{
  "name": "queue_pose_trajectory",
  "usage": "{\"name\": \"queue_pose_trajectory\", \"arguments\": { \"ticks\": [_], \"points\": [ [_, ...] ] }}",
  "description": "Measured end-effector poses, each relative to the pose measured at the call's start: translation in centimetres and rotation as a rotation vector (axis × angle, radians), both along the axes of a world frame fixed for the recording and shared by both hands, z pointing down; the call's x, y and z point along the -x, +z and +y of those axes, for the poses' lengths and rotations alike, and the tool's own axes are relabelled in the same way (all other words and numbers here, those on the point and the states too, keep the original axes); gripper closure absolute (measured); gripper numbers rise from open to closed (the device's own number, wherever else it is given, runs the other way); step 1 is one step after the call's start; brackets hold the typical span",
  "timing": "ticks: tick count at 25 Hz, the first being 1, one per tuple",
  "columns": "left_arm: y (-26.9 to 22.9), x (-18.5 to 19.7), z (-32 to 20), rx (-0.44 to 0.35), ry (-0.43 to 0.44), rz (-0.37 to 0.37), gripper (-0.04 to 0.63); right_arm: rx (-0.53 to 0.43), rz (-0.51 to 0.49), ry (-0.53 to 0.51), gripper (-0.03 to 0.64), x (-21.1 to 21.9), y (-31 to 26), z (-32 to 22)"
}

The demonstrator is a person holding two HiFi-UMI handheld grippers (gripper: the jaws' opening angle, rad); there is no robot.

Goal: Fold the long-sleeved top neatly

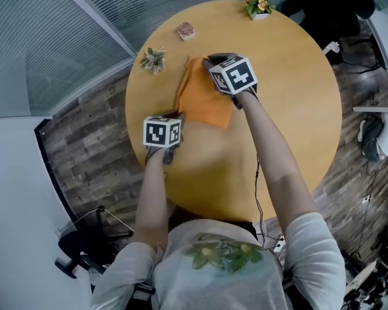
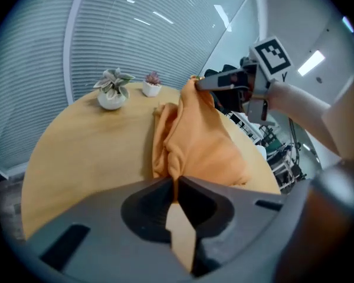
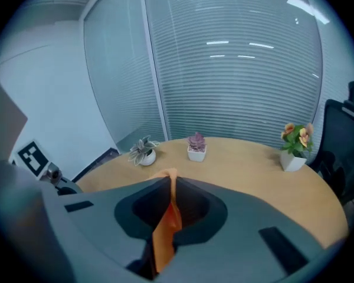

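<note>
**Operator:** Where is the top right now?

**Spotter:** At a round wooden bench, you have the orange long-sleeved top bunched a little toward ten o'clock of the bench's middle. Its far end is hoisted off the wood.

**Operator:** And the grippers?

**Spotter:** Your right gripper is clamped tight on a strip of orange fabric at the top's one o'clock end and holds it clear of the bench. Your left gripper has its jaws closed on the near edge at about seven o'clock, low by the wood. Only a sliver of cloth looks caught there, so treat that bite as shallow.

**Operator:** How do I make this fold a good one?

**Spotter:** You appear to be mid-fold, so:
- Keep the left gripper low as the anchor.
- Draw the cloth taut between the two grips until the wrinkles at the middle pull out.
- Sweep the raised end over in one even arc toward six o'clock.
- Match edge to edge before you lower it, and lay it flat before either gripper lets go.
- Don't tug hard, because the near corner may slip.
- Stay clear of the potted succulent, which sits near the top at its ten o'clock.
</note>
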State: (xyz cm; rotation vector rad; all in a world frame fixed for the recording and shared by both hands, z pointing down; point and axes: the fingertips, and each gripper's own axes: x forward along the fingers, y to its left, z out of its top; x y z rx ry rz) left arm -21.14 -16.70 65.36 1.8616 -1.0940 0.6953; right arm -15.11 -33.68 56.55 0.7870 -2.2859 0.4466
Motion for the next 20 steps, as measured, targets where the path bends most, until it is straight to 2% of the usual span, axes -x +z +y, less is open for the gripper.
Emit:
{"name": "queue_pose_trajectory", "arguments": {
  "ticks": [4,7,11,14,16,20],
  "points": [
    [0.5,-0.2,0.3,-0.006,-0.042,0.056,0.565,0.049,0.184,-0.017,0.578,0.8,4.9,-1.4],
    [0.7,-0.2,0.1,-0.028,-0.042,0.076,0.565,0.113,0.265,-0.018,0.578,0.5,8.4,-1.7],
    [1.0,-0.1,-0.4,-0.061,-0.013,0.044,0.566,0.145,0.194,0.033,0.578,0.4,9.9,-2.3],
    [1.5,-0.4,-0.4,-0.093,0.064,-0.093,0.566,0.179,0.16,0.042,0.578,0.3,9.9,-2.1],
    [1.7,-0.7,-0.3,-0.109,0.095,-0.154,0.568,0.22,0.162,0.07,0.58,-0.4,10.1,-1.5],
    [1.7,-1.4,1.2,-0.089,0.131,-0.144,0.568,0.298,0.128,0.127,0.58,-2.9,10.4,0.5]
  ]
}}
